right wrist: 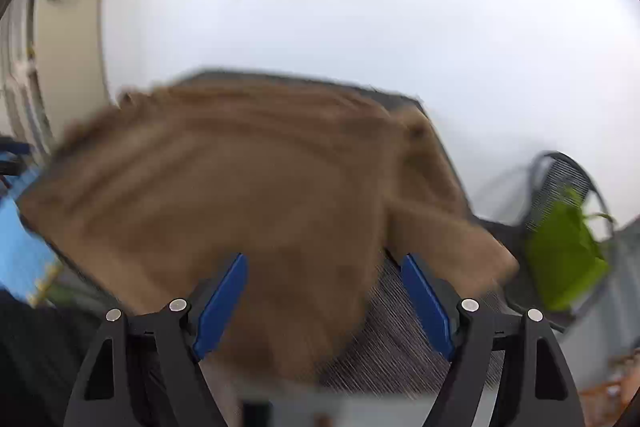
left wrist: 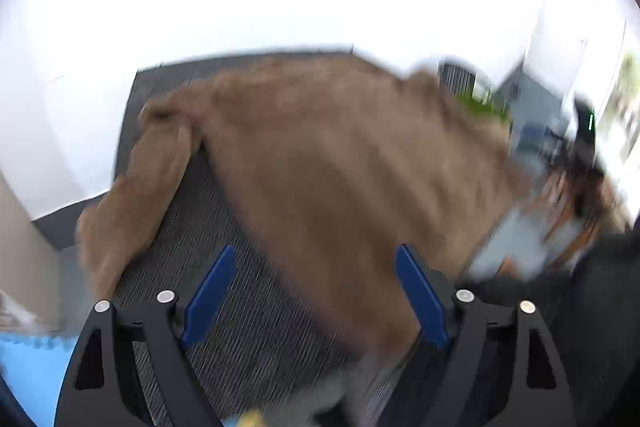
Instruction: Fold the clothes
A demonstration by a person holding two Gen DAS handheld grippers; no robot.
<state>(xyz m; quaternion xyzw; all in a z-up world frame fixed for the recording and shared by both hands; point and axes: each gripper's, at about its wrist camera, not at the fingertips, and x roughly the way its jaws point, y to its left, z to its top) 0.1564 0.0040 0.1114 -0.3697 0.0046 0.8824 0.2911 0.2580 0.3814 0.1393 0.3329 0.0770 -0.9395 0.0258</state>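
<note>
A brown garment lies spread on a dark grey woven table, one sleeve draped toward the left edge. My left gripper hovers above its near hem with blue pads wide apart, gripping nothing. In the right wrist view the same brown garment fills the middle, a sleeve folded out to the right over the table. My right gripper stands open above the cloth, pads clear of it. Both views are motion-blurred.
A black mesh basket with a green item stands to the right of the table. Pale walls rise behind. Blue floor matting shows at the lower left. A person's dark clothing is at the right.
</note>
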